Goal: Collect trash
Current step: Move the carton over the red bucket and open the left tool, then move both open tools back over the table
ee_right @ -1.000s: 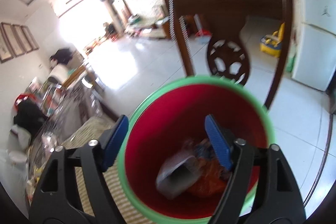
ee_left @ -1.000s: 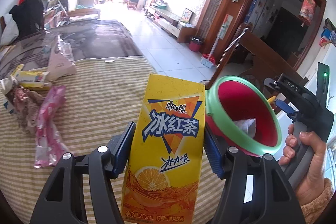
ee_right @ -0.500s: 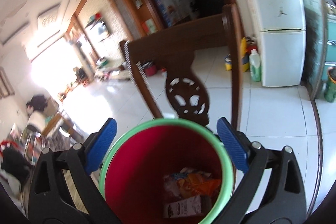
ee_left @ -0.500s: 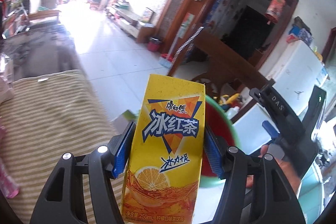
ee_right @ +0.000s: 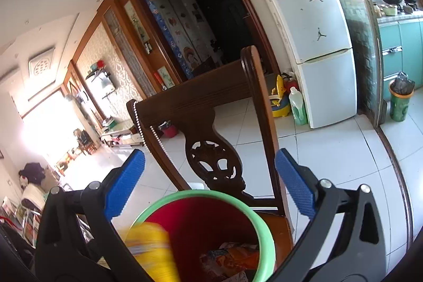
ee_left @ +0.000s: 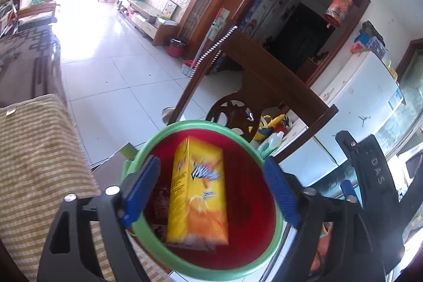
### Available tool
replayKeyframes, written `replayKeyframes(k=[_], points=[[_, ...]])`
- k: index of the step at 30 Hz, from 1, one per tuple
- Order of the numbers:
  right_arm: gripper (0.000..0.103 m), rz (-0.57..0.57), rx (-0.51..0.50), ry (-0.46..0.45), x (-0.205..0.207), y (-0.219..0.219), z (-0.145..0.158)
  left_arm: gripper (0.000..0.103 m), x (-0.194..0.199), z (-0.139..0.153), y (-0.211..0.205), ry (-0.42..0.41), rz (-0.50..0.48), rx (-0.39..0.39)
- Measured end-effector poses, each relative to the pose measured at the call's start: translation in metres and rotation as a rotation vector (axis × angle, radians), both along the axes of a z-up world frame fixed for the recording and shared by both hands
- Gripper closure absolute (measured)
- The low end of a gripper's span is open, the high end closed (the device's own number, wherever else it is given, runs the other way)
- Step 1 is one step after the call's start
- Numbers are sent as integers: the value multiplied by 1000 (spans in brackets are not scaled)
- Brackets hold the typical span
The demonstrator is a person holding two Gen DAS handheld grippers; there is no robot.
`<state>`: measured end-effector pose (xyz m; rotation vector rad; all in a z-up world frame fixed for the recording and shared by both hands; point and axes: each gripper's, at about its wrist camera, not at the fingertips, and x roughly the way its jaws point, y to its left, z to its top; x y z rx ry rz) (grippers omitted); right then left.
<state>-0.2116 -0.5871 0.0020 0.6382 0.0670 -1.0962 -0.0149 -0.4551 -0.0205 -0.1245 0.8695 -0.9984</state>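
Blurring yellow carton (ee_left: 197, 192) hides bin (ee_left: 185, 126) contents.

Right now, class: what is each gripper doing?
Left gripper: jaws opening, pads clear of the yellow carton over the bin.
Right gripper: jaws opening, holding nothing.

The bin (ee_left: 203, 270) is smooth plastic, green at the rim and glossy red inside. The yellow carton (ee_left: 198, 194) is printed, slightly shiny card. The chair (ee_right: 211, 128) is dark polished wood, the floor (ee_left: 111, 86) glossy white tile, and the striped cloth (ee_left: 37, 165) looks coarse and matt.
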Motion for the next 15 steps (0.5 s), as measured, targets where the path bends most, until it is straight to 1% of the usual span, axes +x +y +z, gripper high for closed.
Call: replayKeyframes(k=[3, 5, 8, 10, 12, 13, 15], points=[[6, 28, 6, 9, 7, 4, 0, 23, -1, -6, 26, 6, 41, 9], [5, 45, 7, 12, 10, 7, 1, 23, -1, -10, 48, 0, 87, 17], [5, 79, 4, 24, 18, 13, 2, 23, 4, -16, 90, -15, 177, 51], [5, 104, 4, 34, 24, 17, 3, 24, 7, -17, 124, -50, 261, 97], [5, 130, 6, 43, 31, 21, 4, 24, 12, -18, 157, -75, 341, 127], [5, 152, 8, 50, 36, 25, 5, 24, 16, -18, 180, -88, 402, 153], [5, 184, 10, 61, 44, 30, 5, 24, 23, -20, 212, -101, 493, 191]])
